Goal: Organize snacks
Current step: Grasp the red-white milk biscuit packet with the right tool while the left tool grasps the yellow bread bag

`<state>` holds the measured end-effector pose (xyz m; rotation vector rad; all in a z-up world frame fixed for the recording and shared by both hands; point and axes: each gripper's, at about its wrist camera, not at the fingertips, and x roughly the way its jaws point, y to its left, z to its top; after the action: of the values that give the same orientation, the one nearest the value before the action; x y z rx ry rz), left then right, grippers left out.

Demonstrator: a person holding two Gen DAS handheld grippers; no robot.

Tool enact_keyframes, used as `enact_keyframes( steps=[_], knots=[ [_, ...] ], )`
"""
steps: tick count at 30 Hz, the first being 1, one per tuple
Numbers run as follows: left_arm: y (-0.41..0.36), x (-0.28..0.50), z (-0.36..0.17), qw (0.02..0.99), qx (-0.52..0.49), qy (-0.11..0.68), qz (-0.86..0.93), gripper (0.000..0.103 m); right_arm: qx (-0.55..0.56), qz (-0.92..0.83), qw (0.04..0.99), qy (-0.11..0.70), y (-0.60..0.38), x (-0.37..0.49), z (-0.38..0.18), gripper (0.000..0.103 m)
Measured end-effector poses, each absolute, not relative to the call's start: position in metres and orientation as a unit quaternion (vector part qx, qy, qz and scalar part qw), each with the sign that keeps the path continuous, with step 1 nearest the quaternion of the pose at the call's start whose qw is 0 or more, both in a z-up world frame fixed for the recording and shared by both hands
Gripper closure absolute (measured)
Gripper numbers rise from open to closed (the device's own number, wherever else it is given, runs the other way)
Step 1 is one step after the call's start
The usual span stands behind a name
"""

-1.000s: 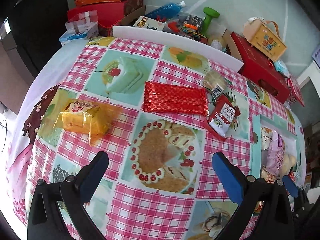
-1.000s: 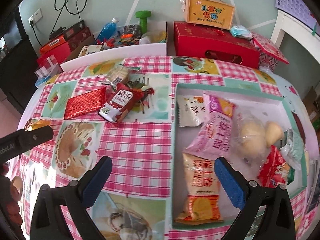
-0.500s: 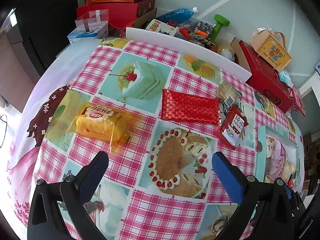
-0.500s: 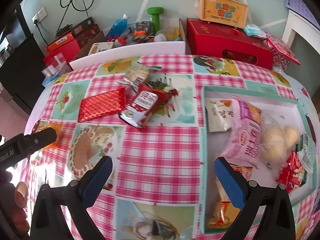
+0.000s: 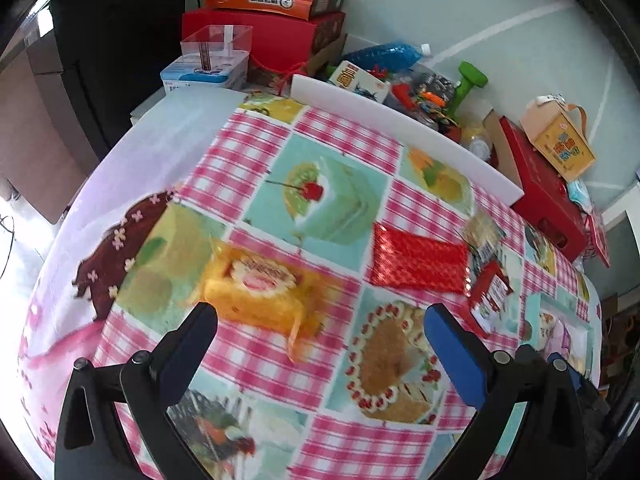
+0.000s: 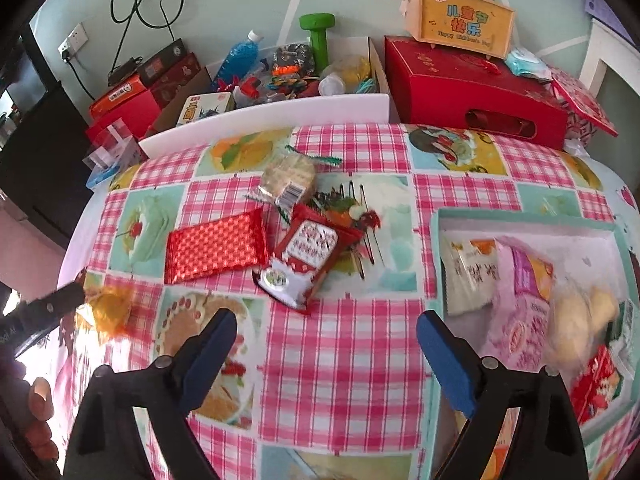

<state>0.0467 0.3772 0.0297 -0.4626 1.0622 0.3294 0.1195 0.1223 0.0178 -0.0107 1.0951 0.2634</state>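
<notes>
The left gripper (image 5: 320, 330) stands wide open and empty above the table (image 5: 160, 148). The yellow cake pack (image 5: 256, 292) lies just ahead of its jaws, closer to the left finger, on the checked cloth (image 5: 256, 356). Nothing lies between the jaws and the pack. Farther ahead and to the right lies the red foil pack (image 5: 418, 262), and right of that the red-and-white pack (image 5: 490, 294) with a clear cracker pack (image 5: 482, 230) beyond it.

The right gripper (image 6: 326, 326) is also wide open and holds nothing, over bare cloth. Just ahead of its jaws lies the red-and-white pack (image 6: 306, 260); the foil pack (image 6: 216, 246) touches it on the left, and the cracker pack (image 6: 286, 178) lies just beyond. Right of the jaws sits the tray (image 6: 520, 218), holding a pink pack (image 6: 520, 308), a white pack (image 6: 470, 276), pale buns (image 6: 580, 320) and a red pack (image 6: 596, 384).

Beyond the table edge stand a red box (image 6: 468, 88), a green dumbbell (image 6: 318, 36) and a blue bottle (image 6: 236, 58).
</notes>
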Motion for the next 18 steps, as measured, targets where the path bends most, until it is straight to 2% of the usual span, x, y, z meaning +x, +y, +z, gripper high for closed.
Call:
enact_keyframes(
  steps=[2,6,10,17,18],
  knots=[
    [0.386,0.049,0.025,0.821,-0.215,0.504,0.161,0.0,-0.002,0.127,0.844,0.522,0.127,0.129,0.015,0.017],
    [0.402,0.056,0.005,0.805,-0.232,0.521,0.163,0.0,0.006,0.132,0.837,0.532,0.135,0.152,0.009,0.021],
    [0.405,0.065,-0.007,0.8,-0.229,0.532,0.154,0.001,0.019,0.119,0.827,0.549,0.138,0.175,-0.003,0.032],
    [0.401,0.073,-0.026,0.788,-0.225,0.551,0.155,0.001,0.032,0.113,0.808,0.577,0.146,0.196,-0.027,0.037],
    [0.4,0.073,-0.029,0.787,-0.224,0.553,0.156,0.007,0.031,0.114,0.808,0.578,0.148,0.197,-0.028,0.038]
  ],
)
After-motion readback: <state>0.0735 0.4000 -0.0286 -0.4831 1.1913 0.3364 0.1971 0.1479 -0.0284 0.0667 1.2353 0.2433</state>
